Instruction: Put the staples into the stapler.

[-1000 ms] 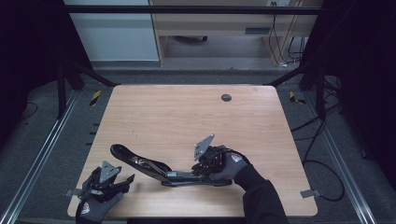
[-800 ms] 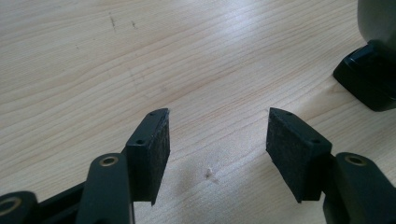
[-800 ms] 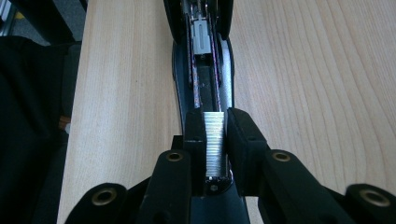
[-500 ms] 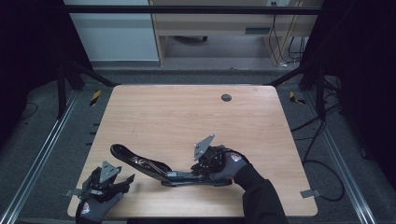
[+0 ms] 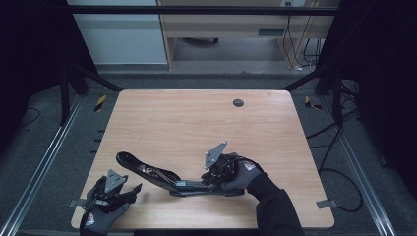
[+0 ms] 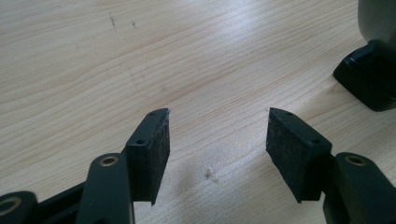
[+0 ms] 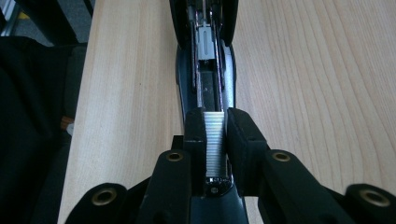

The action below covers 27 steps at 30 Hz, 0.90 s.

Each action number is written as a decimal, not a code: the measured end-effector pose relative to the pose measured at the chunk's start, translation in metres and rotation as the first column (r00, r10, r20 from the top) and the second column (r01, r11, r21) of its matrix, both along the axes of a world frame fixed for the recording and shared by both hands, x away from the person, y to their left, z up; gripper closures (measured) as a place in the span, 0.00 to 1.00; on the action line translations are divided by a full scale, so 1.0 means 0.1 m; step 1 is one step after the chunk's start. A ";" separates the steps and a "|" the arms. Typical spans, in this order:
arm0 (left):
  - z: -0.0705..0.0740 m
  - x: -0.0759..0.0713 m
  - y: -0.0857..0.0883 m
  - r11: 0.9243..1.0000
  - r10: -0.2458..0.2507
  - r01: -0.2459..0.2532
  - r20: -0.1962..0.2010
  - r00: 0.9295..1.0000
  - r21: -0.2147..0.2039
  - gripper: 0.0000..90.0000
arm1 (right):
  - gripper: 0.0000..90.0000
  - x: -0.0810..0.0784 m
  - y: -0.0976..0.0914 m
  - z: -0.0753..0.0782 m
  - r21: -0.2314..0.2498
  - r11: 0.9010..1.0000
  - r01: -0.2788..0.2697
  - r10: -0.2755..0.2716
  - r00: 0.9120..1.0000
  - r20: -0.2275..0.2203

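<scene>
Right gripper [image 7: 215, 135] has its jaws pinched on a silver strip of staples [image 7: 215, 140], holding it over the rear of the opened stapler's [image 5: 162, 177] magazine channel; the pads press on both sides of the strip. In the high view that gripper [image 5: 216, 178] sits low at the stapler's near end, with the black top arm of the stapler swung up and away toward the left. Left gripper [image 6: 217, 135] stands with its jaws wide apart and nothing between them (bare wood under the pads), resting at the near left corner of the table [image 5: 196, 123], just beside the stapler's raised arm.

Nothing has shifted over the last second: both hands and the stapler lie as they did in the earlier high views, and the grip on the strip is unchanged. I read that as a pause during loading. The strip looks lined up with the channel, though whether it already rests in the track is hard to tell from this angle. Sliding it forward and releasing seems next.
</scene>
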<state>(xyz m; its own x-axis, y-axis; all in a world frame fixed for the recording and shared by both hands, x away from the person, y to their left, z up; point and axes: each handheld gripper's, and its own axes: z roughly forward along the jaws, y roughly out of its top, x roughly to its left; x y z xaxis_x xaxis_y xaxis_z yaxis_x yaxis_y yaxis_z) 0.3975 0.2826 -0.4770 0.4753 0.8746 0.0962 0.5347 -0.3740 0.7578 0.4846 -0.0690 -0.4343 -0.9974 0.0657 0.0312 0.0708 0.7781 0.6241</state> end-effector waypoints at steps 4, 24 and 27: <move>0.00 0.00 0.00 1.000 0.000 0.000 0.000 1.000 -0.001 0.44 | 0.87 0.01 0.01 -0.02 -0.010 1.000 -0.003 0.003 1.000 -0.003; 0.00 0.00 0.00 1.000 0.000 0.000 -0.001 1.000 0.000 0.44 | 0.87 0.04 0.01 -0.04 -0.010 1.000 -0.011 0.011 1.000 -0.024; 0.00 0.00 0.00 1.000 0.000 0.000 -0.001 1.000 -0.001 0.44 | 0.87 0.03 0.02 -0.04 -0.012 1.000 -0.008 0.007 1.000 -0.024</move>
<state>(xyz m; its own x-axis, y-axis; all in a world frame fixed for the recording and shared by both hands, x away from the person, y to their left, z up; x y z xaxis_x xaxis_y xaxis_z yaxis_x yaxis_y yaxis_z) 0.3974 0.2828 -0.4771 0.4752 0.8747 0.0954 0.5353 -0.3735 0.7576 0.4880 -0.0673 -0.4388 -0.9968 0.0586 0.0548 0.0799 0.7862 0.6127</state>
